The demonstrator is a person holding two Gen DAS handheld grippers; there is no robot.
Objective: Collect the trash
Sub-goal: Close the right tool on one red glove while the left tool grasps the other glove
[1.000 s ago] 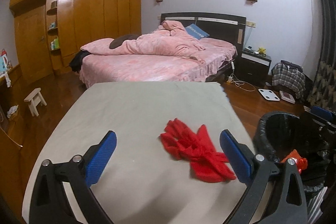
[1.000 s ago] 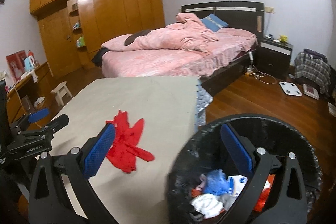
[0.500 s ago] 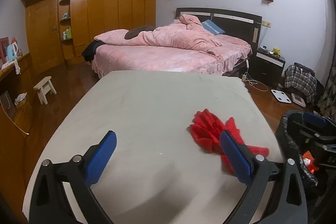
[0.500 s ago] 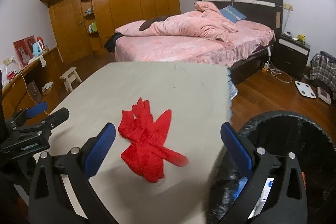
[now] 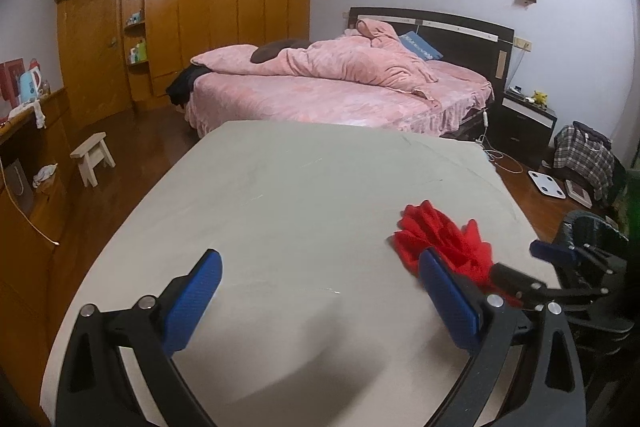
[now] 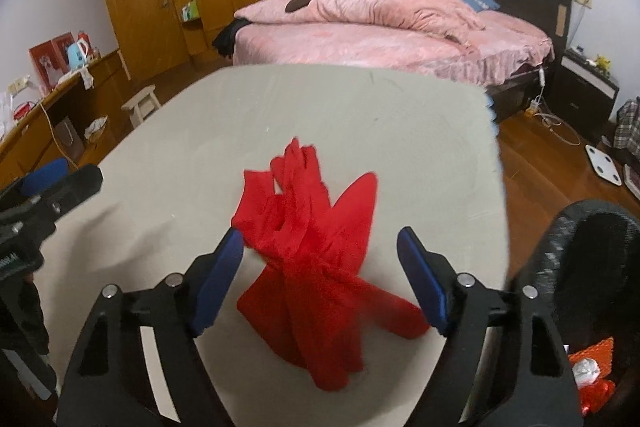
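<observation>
Right gripper (image 6: 320,267) was swung from trash bin (image 6: 592,247) to red gloves (image 6: 316,255) on table (image 6: 360,115) beside bin; jaws were just narrowed, straddling gloves, not yet pinched. Left gripper (image 5: 320,295) was held wide open, empty. Pickup judged imminent.

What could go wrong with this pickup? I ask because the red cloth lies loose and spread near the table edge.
1. The red cloth sprawls wider than the right tool, whose jaws have just been closing with the cloth between them and no pad pressing yet; it may pinch only one strand, leaving the rest trailing.
2. A trailing end could catch the black bin rim and hang outside.
3. The left tool is open close by; the two could collide.
</observation>
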